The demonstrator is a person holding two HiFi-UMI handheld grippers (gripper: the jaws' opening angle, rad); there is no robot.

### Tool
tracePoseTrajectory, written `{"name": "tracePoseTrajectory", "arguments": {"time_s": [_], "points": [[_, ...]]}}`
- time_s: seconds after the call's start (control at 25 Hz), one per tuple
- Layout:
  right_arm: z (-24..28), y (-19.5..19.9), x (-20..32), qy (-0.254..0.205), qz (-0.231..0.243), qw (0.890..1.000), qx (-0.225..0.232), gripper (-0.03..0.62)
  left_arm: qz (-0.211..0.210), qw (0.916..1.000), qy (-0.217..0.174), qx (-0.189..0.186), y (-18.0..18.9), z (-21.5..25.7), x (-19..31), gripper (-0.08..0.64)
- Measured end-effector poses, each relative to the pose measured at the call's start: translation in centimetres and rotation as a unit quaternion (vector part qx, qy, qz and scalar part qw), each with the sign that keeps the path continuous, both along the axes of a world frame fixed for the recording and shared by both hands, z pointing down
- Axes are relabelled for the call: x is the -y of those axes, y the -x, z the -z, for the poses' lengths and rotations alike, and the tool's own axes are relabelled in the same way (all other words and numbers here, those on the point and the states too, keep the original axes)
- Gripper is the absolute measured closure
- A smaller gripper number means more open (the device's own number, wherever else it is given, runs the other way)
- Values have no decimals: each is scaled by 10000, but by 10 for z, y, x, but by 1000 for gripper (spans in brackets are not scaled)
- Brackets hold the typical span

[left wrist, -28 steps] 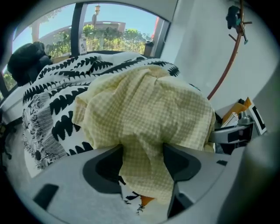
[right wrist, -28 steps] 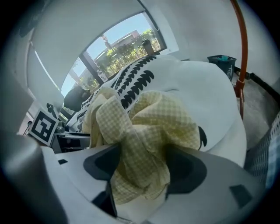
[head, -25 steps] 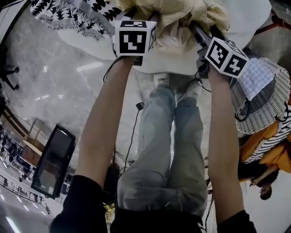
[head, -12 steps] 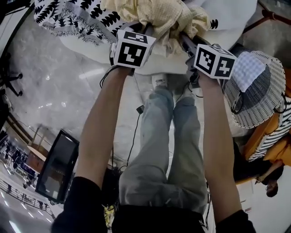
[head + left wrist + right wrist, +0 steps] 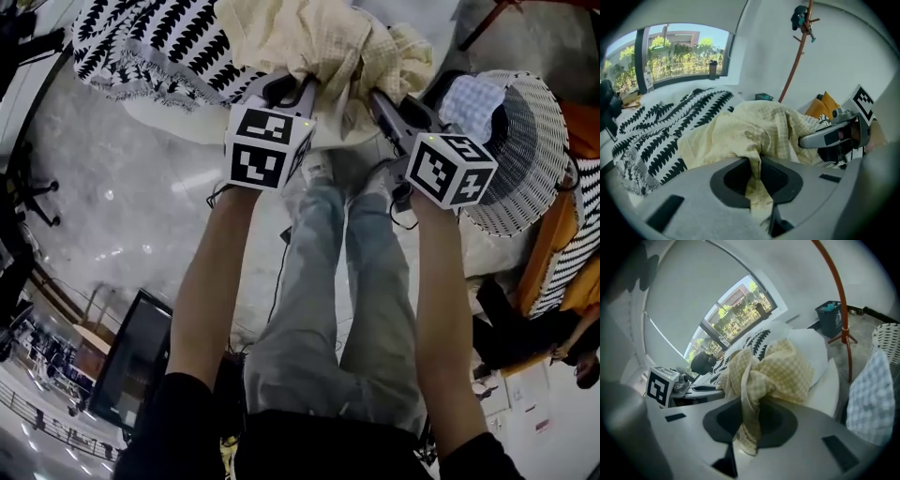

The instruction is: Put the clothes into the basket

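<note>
Clothes number 3: 1 yellow checked garment (image 5: pixel 319 47) held over the white table (image 5: pixel 173 114), 1 black-and-white patterned cloth (image 5: pixel 141 37) lying on that table, and 1 blue checked cloth (image 5: pixel 472 101) inside the 1 wicker basket (image 5: pixel 539 159). With both arms outstretched side by side, the left gripper (image 5: pixel 289 89) and the right gripper (image 5: pixel 380 98) each have their fingers (image 5: pixel 733 180) clenched on the yellow checked garment.

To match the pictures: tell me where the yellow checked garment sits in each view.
Head view: yellow checked garment at top centre.
Left gripper view: yellow checked garment centre, pinched in the jaws.
Right gripper view: yellow checked garment centre, pinched in the jaws.
Shared landmark: black-and-white patterned cloth.
</note>
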State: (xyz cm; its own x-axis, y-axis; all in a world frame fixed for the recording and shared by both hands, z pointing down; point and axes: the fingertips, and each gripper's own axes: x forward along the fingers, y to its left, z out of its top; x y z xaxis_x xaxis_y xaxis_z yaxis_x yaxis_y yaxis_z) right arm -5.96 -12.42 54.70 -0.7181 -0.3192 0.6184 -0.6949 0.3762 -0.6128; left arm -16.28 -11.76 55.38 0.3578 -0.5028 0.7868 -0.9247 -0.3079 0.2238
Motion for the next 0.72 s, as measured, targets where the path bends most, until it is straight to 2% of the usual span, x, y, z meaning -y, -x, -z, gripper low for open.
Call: {"name": "tracePoseTrajectory", "arguments": {"time_s": [0.32, 0.56, 0.72], "points": [[74, -78, -7, -514, -649, 9955, 459, 528, -517, 9960, -724, -128, -86, 85, 3, 514], [133, -141, -8, -1024, -1088, 9874, 528, 528, -1123, 9872, -1125, -116, -149, 143, 9, 514], [166, -201, -14, -1207, -1528, 9797, 476, 528, -1543, 9796, -1278, -134, -209, 179, 10, 514]]}}
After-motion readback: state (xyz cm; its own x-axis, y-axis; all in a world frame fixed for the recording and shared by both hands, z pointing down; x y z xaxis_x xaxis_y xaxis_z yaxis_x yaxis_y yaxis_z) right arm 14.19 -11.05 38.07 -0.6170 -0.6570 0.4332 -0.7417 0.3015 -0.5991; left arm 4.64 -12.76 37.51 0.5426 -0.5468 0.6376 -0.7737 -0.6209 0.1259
